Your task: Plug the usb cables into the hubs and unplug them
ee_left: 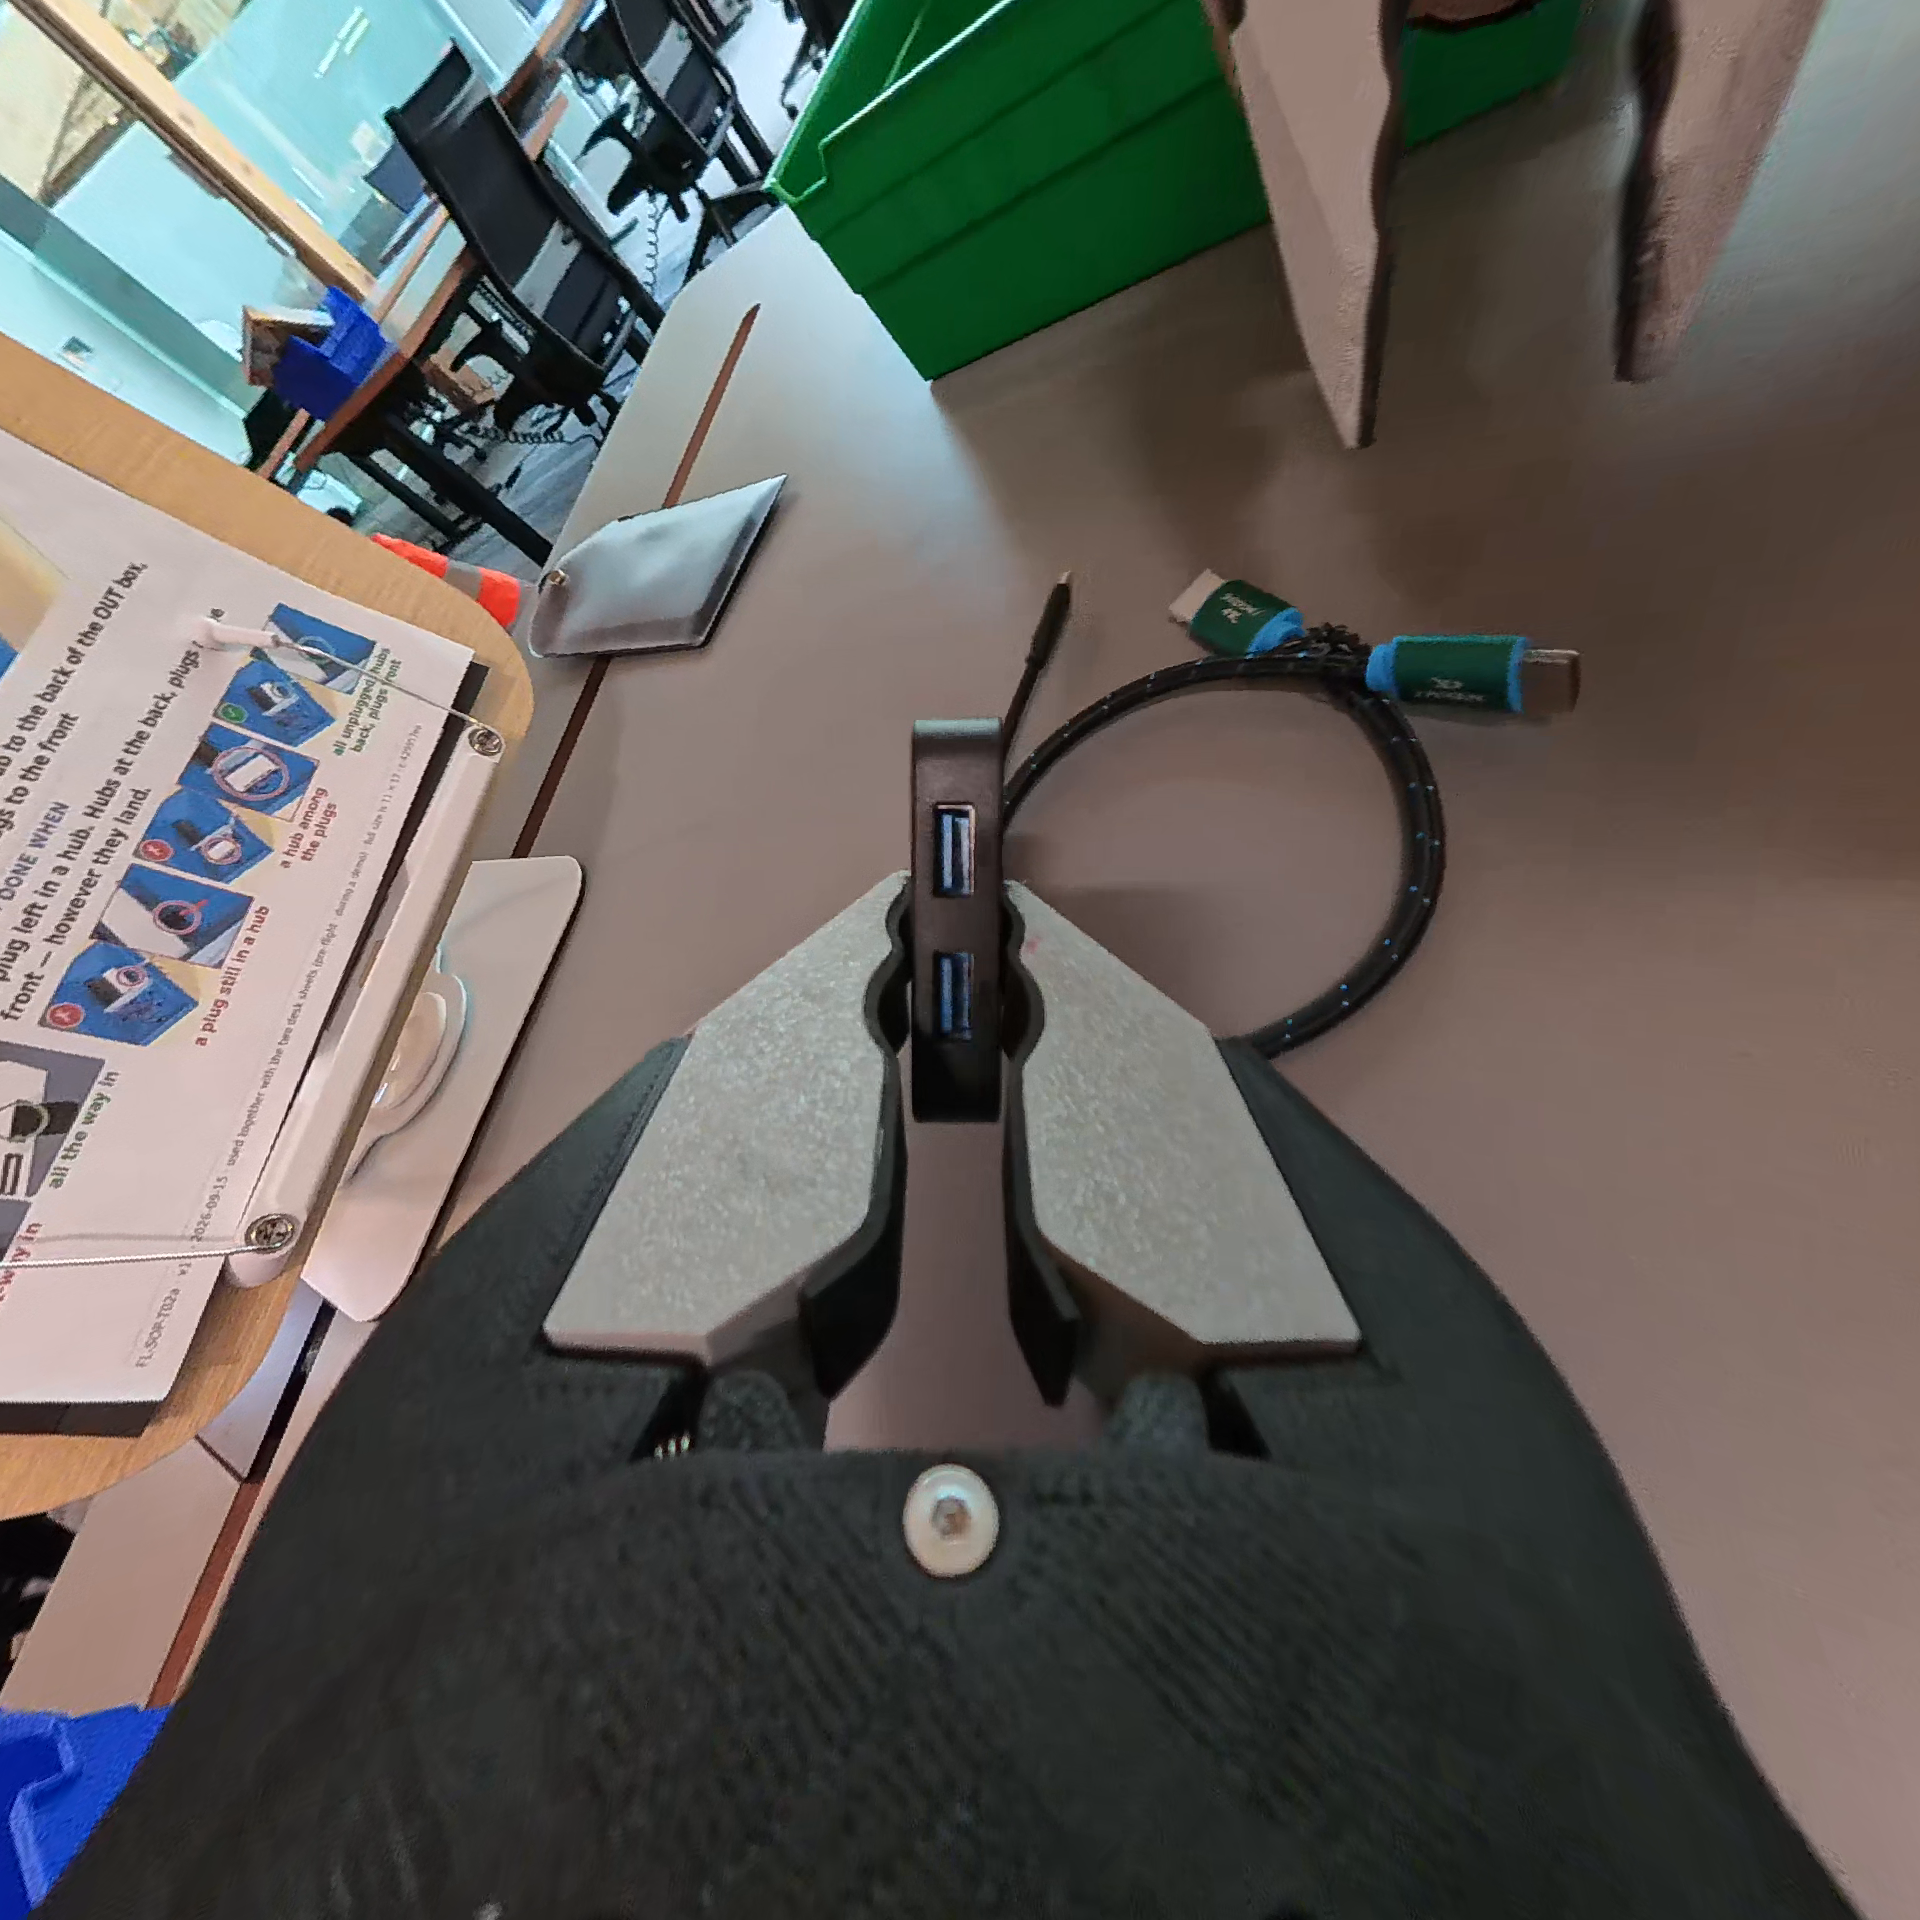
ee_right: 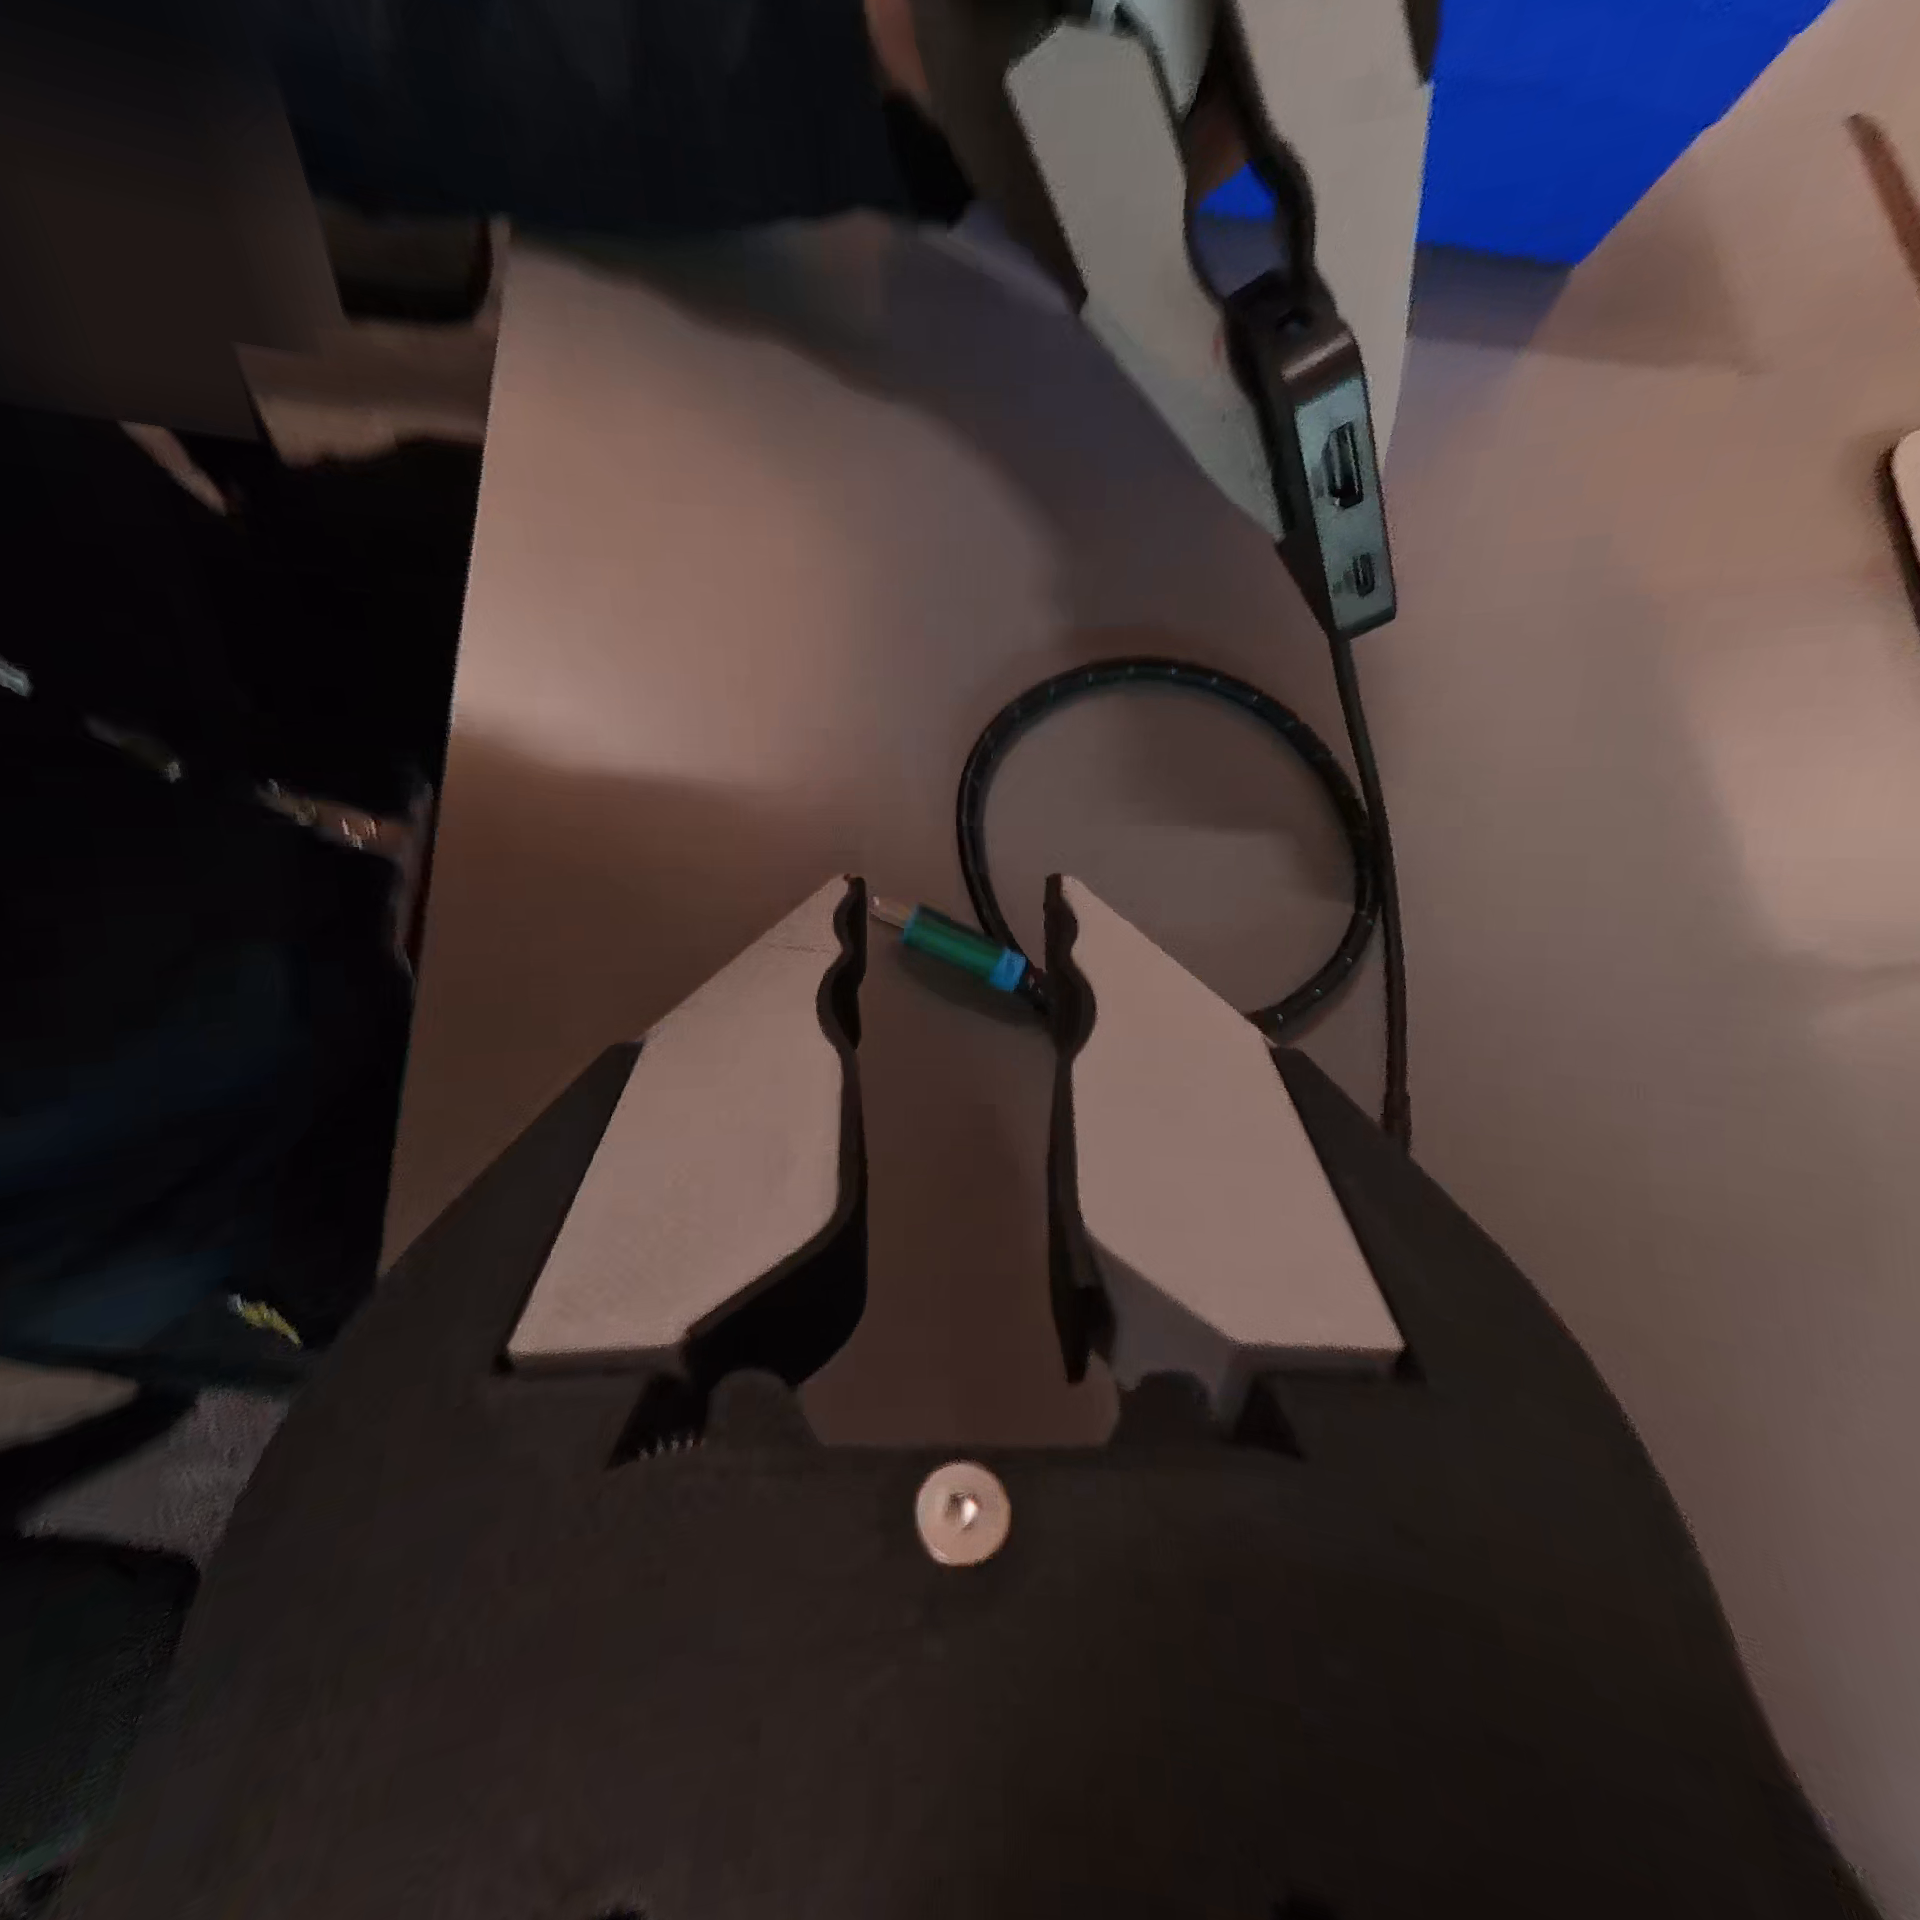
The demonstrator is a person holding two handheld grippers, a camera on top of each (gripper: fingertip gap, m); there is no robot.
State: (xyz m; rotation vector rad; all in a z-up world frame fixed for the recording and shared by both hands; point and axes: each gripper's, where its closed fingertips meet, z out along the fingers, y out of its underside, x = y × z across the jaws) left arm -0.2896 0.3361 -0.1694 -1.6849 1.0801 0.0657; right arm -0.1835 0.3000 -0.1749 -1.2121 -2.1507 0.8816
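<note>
Left gripper (ee_left: 956, 977) clamps a dark hub (ee_left: 956, 914) edgewise; its dangling lead could snag the coiled cable (ee_left: 1392, 862) beyond. Right gripper (ee_right: 951, 914) hangs open, empty, over one plug (ee_right: 961, 951).

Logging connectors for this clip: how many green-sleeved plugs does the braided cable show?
2: both lie on the table beyond the hub, one plug left, the other plug right.

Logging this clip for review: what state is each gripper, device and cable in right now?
Left hand-held gripper: shut on the hub.
Right hand-held gripper: open, empty, above the cable's plug.
Hub: held edge-up off the table, ports empty, own thin lead hanging.
Braided cable: looped on the table, both plugs free.
Green bin: on the table, contents hidden.
Grey pouch: lying flat.
</note>
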